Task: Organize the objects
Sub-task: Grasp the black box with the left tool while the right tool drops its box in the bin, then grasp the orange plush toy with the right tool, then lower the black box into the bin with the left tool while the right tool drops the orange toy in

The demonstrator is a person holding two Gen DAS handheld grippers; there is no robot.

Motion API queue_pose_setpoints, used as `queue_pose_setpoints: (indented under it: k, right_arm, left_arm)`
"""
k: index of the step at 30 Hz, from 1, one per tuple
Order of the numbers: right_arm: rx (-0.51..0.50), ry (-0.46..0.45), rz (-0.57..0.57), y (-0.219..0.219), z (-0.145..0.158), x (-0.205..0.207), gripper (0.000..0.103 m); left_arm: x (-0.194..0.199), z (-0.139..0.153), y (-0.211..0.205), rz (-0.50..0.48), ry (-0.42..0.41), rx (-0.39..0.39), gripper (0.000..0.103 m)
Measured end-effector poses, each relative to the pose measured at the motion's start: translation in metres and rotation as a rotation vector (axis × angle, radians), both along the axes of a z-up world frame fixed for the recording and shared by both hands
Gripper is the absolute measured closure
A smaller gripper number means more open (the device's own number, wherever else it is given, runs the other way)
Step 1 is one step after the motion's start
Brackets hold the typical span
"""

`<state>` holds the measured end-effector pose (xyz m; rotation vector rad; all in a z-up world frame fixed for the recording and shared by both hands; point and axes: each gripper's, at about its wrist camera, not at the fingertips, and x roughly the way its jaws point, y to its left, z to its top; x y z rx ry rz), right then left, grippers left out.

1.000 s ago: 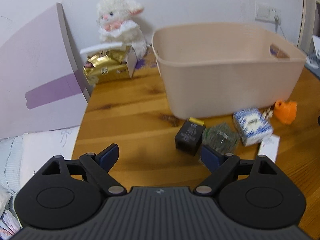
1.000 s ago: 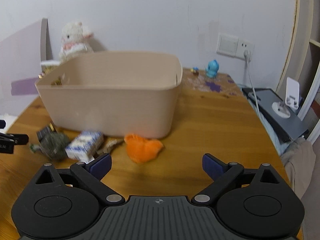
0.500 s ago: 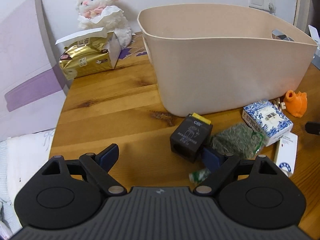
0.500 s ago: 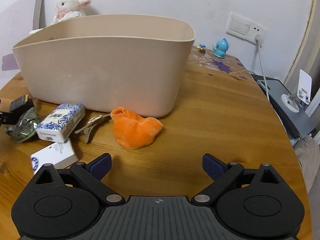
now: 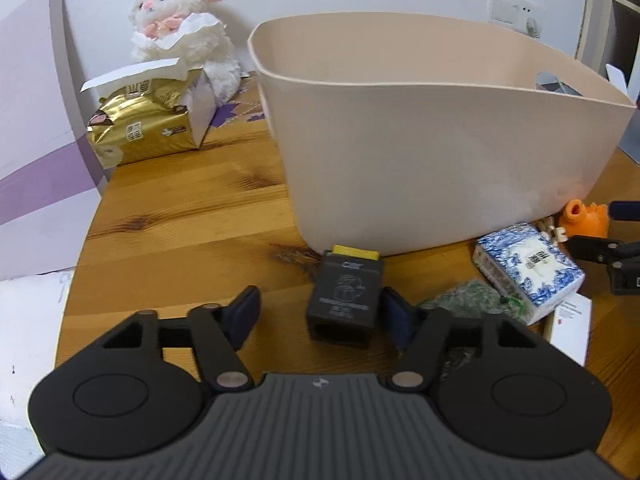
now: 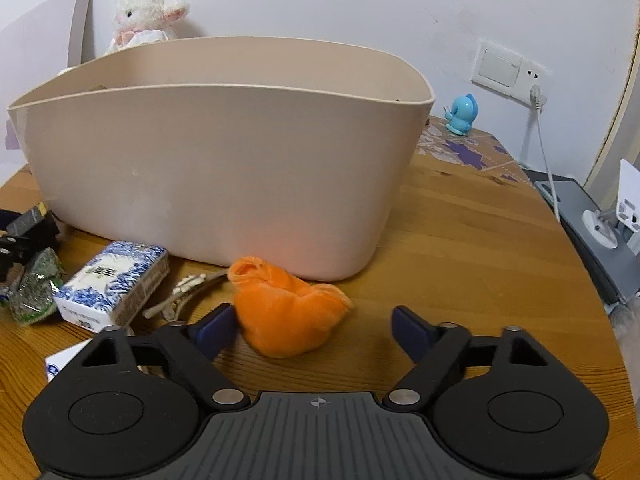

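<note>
A: Your left gripper (image 5: 320, 314) is spread wide around the small black box (image 5: 346, 299), the right pad just beside its side and the left pad well clear. It lies on the wooden table (image 5: 180, 208), just in front of the beige basket (image 5: 420, 148).

B: And the other one?

A: Your right gripper (image 6: 310, 330) is spread too, holding nothing. The orange plush toy (image 6: 286, 310) lies between its fingers, nearer the left pad. Nothing is gripped; I'd judge you're at the reach-and-grasp step.

B: Next?

A: Centre each gripper, then close. The blue-patterned tissue pack (image 6: 114, 280), green foil packet (image 5: 466, 300) and hair clip (image 6: 180, 292) wait on the table nearby.
</note>
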<state>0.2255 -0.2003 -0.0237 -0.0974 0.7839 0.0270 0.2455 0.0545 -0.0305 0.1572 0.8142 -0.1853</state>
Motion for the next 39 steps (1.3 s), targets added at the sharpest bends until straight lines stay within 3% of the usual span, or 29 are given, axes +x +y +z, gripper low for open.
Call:
queue_pose_setpoints:
  k: [1,3,4,5,6,14,25,39]
  right_arm:
    - [0.003,-0.002,0.003,0.001,0.001,-0.001,0.032]
    - [0.001,-0.006,0.009,0.002,0.002,-0.003,0.061]
    - [-0.004,-0.003,0.010,0.003,0.003,-0.004,0.070]
    - [-0.007,0.001,0.009,0.003,0.003,-0.005,0.087]
    - [-0.009,0.002,0.007,0.003,0.003,-0.006,0.089]
    - [0.010,-0.026,-0.009,-0.006,0.016,-0.033,0.092]
    - [0.046,-0.170,0.025,-0.007,0.074,-0.090,0.092]
    - [0.079,-0.329,0.050,-0.004,0.130,-0.103,0.092]
  left_arm:
    - [-0.001,0.001,-0.001,-0.006,0.005,-0.009,0.052]
    - [-0.002,0.002,-0.002,-0.016,0.016,-0.027,0.067]
    - [-0.003,0.003,-0.003,-0.018,0.022,-0.028,0.069]
    - [-0.005,0.003,-0.005,-0.017,0.024,-0.023,0.069]
    - [-0.007,0.004,-0.006,-0.016,0.025,-0.017,0.069]
    - [-0.030,0.020,-0.002,0.010,0.004,-0.027,0.069]
    - [-0.067,0.050,-0.004,0.018,-0.045,-0.046,0.069]
    - [-0.085,0.118,-0.014,0.002,-0.201,-0.058,0.069]
